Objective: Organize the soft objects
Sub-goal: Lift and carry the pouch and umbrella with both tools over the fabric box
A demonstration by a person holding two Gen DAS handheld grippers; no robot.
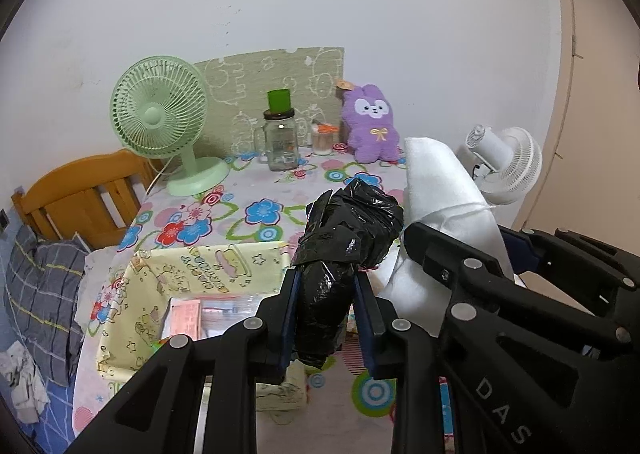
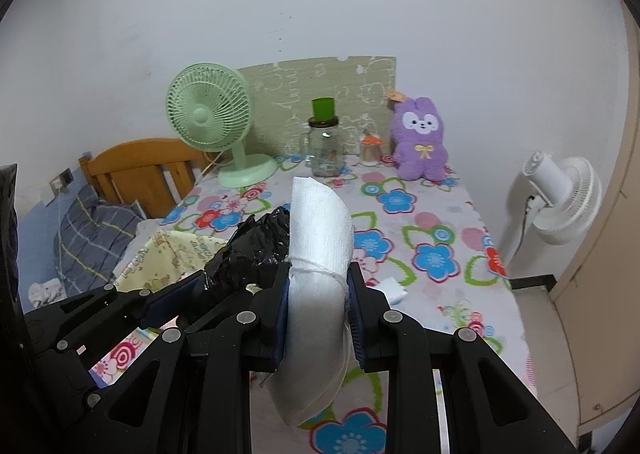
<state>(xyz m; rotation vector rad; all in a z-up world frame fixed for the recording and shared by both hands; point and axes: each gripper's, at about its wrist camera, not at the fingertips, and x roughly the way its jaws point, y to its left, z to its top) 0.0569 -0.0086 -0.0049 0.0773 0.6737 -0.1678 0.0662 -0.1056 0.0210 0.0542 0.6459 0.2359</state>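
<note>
My left gripper point(image 1: 325, 278) is shut on a black plastic bundle point(image 1: 344, 246) and holds it above the table, just right of a yellow fabric box point(image 1: 132, 294). My right gripper point(image 2: 318, 274) is shut on a white foam roll point(image 2: 320, 238) tied with string, held up beside the left gripper. The white roll also shows in the left wrist view point(image 1: 440, 189), and the black bundle in the right wrist view point(image 2: 248, 254). A purple plush rabbit point(image 1: 370, 123) sits upright at the table's far edge against the wall.
On the flowered tablecloth point(image 2: 432, 221) stand a green desk fan point(image 1: 160, 113), a glass jar point(image 1: 282, 143) with a green cup on top and a small jar point(image 1: 323, 137). A white fan point(image 2: 560, 197) stands right of the table. A wooden bed headboard point(image 1: 76, 193) is at left.
</note>
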